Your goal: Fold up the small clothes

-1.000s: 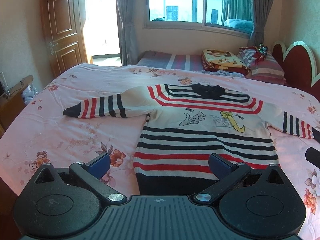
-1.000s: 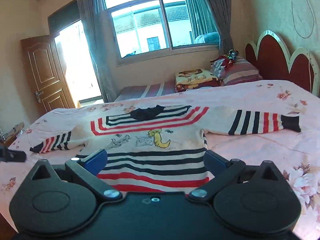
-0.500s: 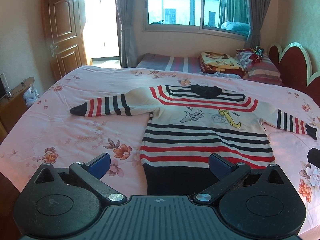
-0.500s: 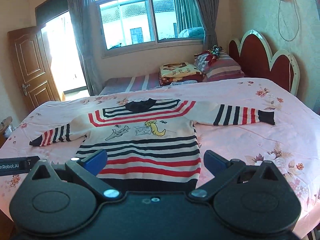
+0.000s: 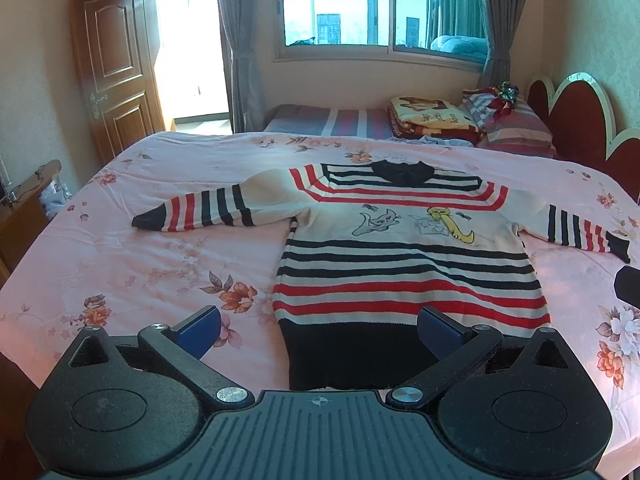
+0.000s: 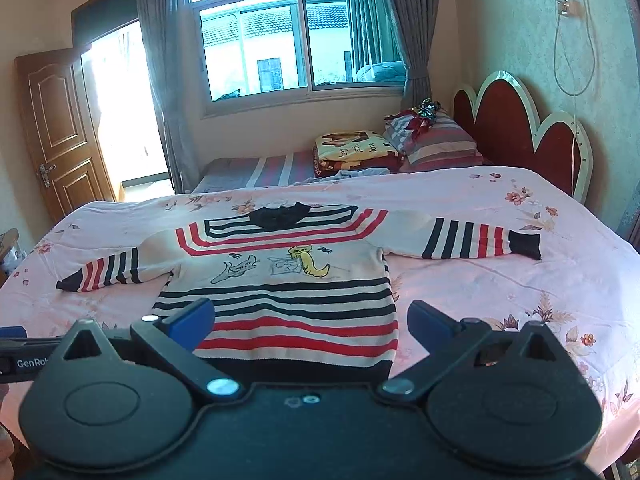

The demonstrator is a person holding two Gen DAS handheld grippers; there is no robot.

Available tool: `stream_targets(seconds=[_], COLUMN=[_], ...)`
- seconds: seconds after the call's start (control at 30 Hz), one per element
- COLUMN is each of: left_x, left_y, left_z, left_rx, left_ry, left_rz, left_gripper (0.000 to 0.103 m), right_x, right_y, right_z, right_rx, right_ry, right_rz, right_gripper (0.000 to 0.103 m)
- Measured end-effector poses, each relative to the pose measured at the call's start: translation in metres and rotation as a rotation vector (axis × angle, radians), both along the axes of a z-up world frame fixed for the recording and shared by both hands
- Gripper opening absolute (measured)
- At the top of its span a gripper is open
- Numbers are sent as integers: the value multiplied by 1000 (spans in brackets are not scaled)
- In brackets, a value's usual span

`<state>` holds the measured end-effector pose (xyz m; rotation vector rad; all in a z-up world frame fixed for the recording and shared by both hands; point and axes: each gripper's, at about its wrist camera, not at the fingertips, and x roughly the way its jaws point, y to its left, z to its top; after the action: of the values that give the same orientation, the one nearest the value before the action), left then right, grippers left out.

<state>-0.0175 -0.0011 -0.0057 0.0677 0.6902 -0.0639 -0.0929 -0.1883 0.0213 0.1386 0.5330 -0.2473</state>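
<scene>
Left gripper [image 5: 318, 330] and right gripper [image 6: 310, 322]: fingers spread wide on both, nothing between them. Both hang above the near edge of the bed [image 5: 120, 264], just short of the sweater's dark hem [image 5: 352, 356]. Reads as a staging pose: open, so either can drop onto a fold point.

Sweater [image 6: 280, 280] lies face up on the pink floral bedspread, hem near, collar [image 6: 282, 216] far, cartoon print up. Body is flat, with no fold in it that I can see, so my call is folding hasn't started.

Both sleeves are out sideways: left sleeve [image 5: 200, 210] angles toward the bed's left side, right sleeve [image 6: 476, 240] reaches right, cuff resting on the spread. Laid out that way each gripper gets its own sleeve without crossing. Likely first move: sleeves in over the chest.

Far: folded blanket [image 6: 352, 150] and striped pillows [image 6: 436, 140] sit by the headboard [image 6: 520, 136], well apart from the sweater, so the working area stays free. Window [image 5: 380, 4] behind.
</scene>
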Motion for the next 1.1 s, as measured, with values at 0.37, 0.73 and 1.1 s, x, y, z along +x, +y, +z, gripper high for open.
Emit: stream_targets(seconds=[0.37, 0.73, 1.1], left_x=[0, 0, 4], left_y=[-5, -13, -16], left_z=[-7, -4, -7], left_rx=[12, 27, 31], left_ry=[8, -9, -4], left_rz=[-15, -52, -64], left_gripper=[103, 103, 103], right_x=[3, 3, 6], right_y=[3, 6, 5], right_z=[-1, -1, -4], right_rx=[-30, -39, -38], right_ry=[2, 0, 6], right_rz=[-3, -8, -28], right_gripper=[102, 102, 102])
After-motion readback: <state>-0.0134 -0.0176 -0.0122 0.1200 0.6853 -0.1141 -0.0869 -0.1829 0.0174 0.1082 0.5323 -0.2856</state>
